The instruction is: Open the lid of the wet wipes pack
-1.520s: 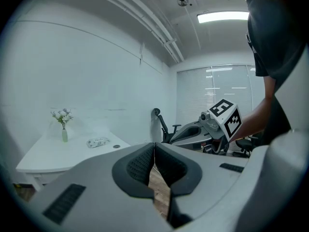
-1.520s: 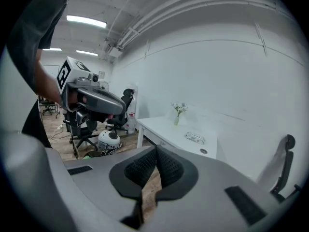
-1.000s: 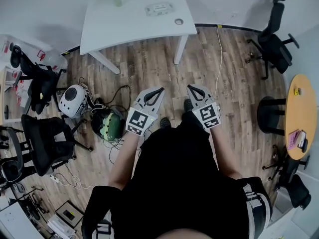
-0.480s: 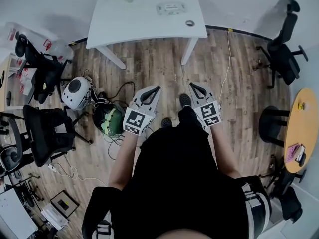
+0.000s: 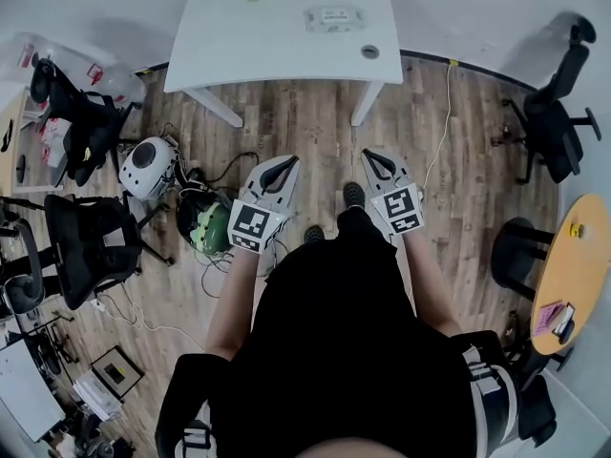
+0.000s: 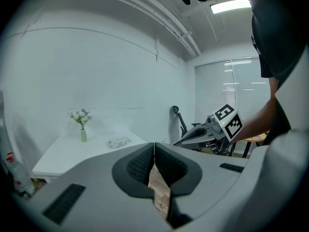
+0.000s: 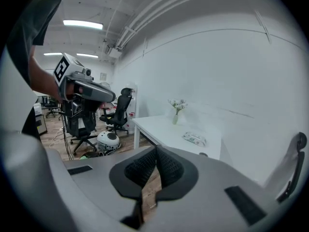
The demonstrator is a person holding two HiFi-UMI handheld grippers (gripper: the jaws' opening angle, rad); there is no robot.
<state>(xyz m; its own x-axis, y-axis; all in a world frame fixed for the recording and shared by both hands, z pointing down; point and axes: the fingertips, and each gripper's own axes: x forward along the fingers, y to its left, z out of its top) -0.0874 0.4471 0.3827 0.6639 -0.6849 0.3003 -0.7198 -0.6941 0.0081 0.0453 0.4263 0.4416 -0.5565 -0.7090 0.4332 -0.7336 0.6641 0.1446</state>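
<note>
While walking forward over the last 1 s, brought the white rectangular table (image 5: 277, 55) slightly nearer at 12 o'clock. Still well apart from both tools, so lid-opening judged not yet begun. Lying flat on that tabletop, also at 12 o'clock: the pale soft-plastic wet wipes pack (image 5: 334, 17), its lid too small to judge. Held out level, side by side: grey left gripper (image 5: 284, 161) at 11 o'clock, grey right gripper (image 5: 368, 154) at 1 o'clock — jaws of each pressed together on nothing.

White table (image 5: 277, 51), wood floor (image 5: 305, 122), black chairs (image 5: 91, 251)
</note>
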